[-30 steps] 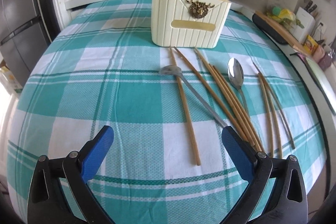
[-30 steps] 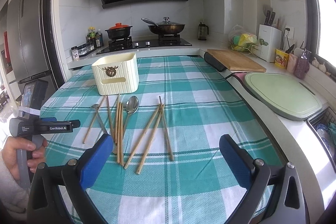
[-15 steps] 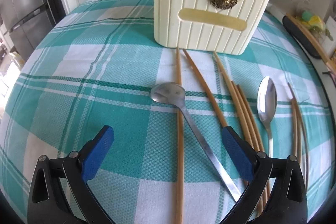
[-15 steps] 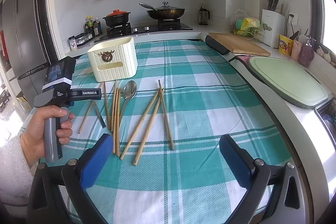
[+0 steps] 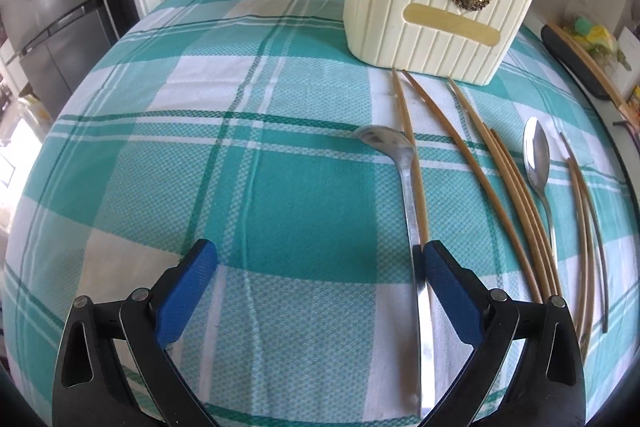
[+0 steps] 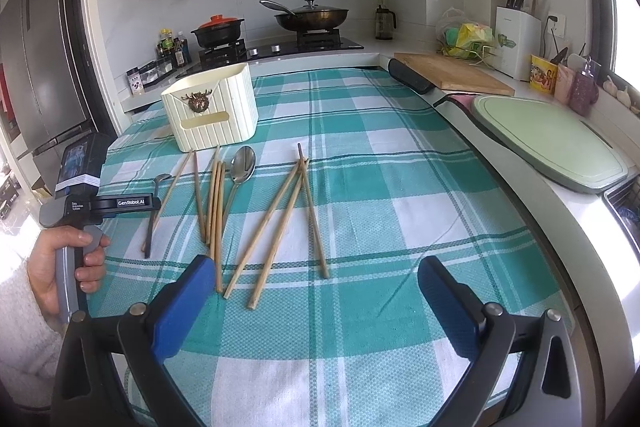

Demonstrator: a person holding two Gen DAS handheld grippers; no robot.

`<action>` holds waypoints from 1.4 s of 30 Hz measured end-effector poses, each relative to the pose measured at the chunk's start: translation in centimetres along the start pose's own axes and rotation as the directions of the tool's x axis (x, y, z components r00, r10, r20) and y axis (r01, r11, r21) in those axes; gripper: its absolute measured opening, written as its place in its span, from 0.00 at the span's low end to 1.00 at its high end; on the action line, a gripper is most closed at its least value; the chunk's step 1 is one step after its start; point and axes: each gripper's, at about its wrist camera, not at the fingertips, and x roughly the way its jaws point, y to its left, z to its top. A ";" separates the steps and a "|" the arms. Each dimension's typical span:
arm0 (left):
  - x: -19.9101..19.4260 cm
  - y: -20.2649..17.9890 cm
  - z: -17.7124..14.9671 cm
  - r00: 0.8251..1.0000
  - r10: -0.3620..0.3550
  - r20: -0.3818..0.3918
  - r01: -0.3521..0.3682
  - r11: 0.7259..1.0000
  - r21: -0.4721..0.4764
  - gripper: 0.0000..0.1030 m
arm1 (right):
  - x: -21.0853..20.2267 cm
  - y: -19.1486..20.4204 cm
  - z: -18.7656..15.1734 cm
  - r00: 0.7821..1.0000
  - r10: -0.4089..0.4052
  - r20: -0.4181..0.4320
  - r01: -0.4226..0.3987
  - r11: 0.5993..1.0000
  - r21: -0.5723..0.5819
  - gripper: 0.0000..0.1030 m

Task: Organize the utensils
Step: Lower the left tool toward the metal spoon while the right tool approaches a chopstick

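Observation:
A cream ribbed utensil holder (image 5: 432, 15) with a brass deer badge stands at the back of the checked table; it also shows in the right wrist view (image 6: 212, 111). Several wooden chopsticks (image 5: 472, 155) and two steel spoons lie in front of it. My left gripper (image 5: 316, 267) is open and low over the cloth, with the left spoon's handle (image 5: 412, 247) just inside its right finger (image 5: 448, 287). The second spoon (image 5: 538, 155) lies further right. My right gripper (image 6: 312, 287) is open and empty above the near table edge, behind three loose chopsticks (image 6: 280, 219).
The teal checked tablecloth (image 6: 380, 147) covers the table. A wooden cutting board (image 6: 452, 75) and a green board (image 6: 548, 139) lie on the counter to the right. The stove with a pot and pan (image 6: 312, 15) is behind, and a fridge (image 5: 48, 7) stands to the left.
My left gripper has moved forward and down toward the left spoon, so its handle now lies beside the right finger. The right gripper has barely moved.

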 end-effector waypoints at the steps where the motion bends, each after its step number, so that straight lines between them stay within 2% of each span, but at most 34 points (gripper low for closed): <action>1: -0.1 0.4 0.0 1.000 0.004 0.003 -0.004 1.000 -0.005 0.99 | 0.0 0.2 0.0 1.000 0.001 0.000 -0.001 1.000 -0.005 1.00; 10: 0.3 1.8 0.1 1.000 0.015 0.008 -0.015 0.999 -0.030 0.99 | -0.1 0.9 -0.1 1.000 -0.007 -0.006 0.006 1.000 -0.026 1.00; 23: 0.3 5.2 0.4 0.999 0.042 0.016 -0.040 0.992 -0.120 0.99 | 0.0 1.2 0.0 1.000 -0.009 -0.006 0.009 0.999 -0.035 1.00; 29: 0.0 4.9 0.0 0.999 0.047 0.017 -0.045 0.995 -0.091 0.99 | 0.9 -0.3 0.9 1.000 -0.016 -0.007 0.016 0.999 -0.042 1.00; 33: -0.2 4.8 -0.5 0.999 0.041 0.021 -0.040 0.996 -0.080 0.99 | 4.3 -2.3 2.4 0.995 -0.022 -0.093 0.018 0.999 -0.047 1.00; 36: -0.4 4.8 -0.8 0.999 0.043 0.022 -0.042 0.997 -0.065 0.99 | 7.7 -3.1 3.4 0.983 0.039 -0.182 -0.044 0.999 -0.028 0.99; 37: -0.4 4.8 -1.0 0.999 0.047 0.021 -0.045 0.997 -0.060 0.99 | 8.9 -3.1 3.7 0.977 0.067 -0.204 -0.073 0.997 -0.022 0.94; 38: -0.5 4.8 -1.1 0.999 0.050 0.020 -0.049 0.997 -0.053 0.99 | 9.9 -2.9 3.9 0.972 0.085 -0.220 -0.093 0.995 -0.026 0.84; 42: -0.6 4.9 -1.6 0.998 0.060 0.018 -0.060 0.998 -0.024 0.99 | 14.6 -1.9 4.9 0.945 0.112 -0.308 -0.136 0.989 -0.056 0.60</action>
